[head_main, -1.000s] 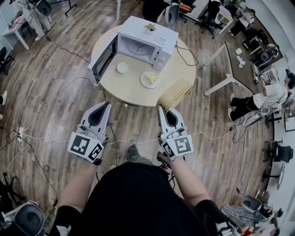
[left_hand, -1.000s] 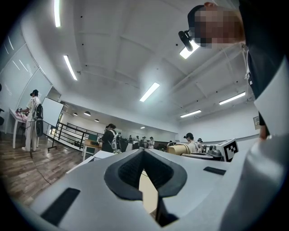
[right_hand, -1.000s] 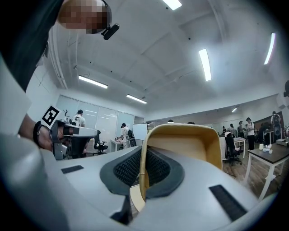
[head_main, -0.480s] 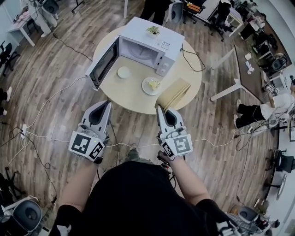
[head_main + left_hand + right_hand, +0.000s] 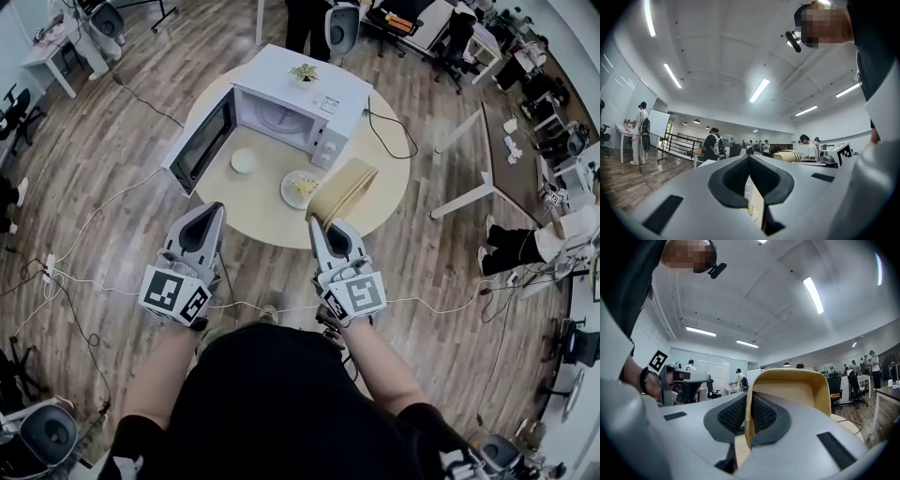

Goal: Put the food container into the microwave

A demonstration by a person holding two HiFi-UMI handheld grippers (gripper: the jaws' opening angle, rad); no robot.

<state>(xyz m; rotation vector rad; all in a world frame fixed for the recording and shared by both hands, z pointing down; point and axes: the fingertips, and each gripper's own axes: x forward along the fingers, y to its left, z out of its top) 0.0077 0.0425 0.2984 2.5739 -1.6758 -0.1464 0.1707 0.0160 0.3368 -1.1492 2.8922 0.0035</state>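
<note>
Two hand-held grippers. The right hand-held gripper (image 5: 319, 225) is clamped on one wall of the tan food container (image 5: 343, 187), held tilted over the near edge of the round surface (image 5: 251, 204). The left hand-held gripper (image 5: 216, 211) is closed to a sliver and empty. One microwave (image 5: 292, 94) stands on the surface, door open.

No word, brand or number can be read; the sticker (image 5: 328, 104) on the microwave (image 5: 272, 75) is too small.

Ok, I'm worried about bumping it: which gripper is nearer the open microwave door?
Left. The left gripper is just short of the microwave door, in line with it. The right gripper, shut on the food container, is farther right, at the table's near edge.
</note>
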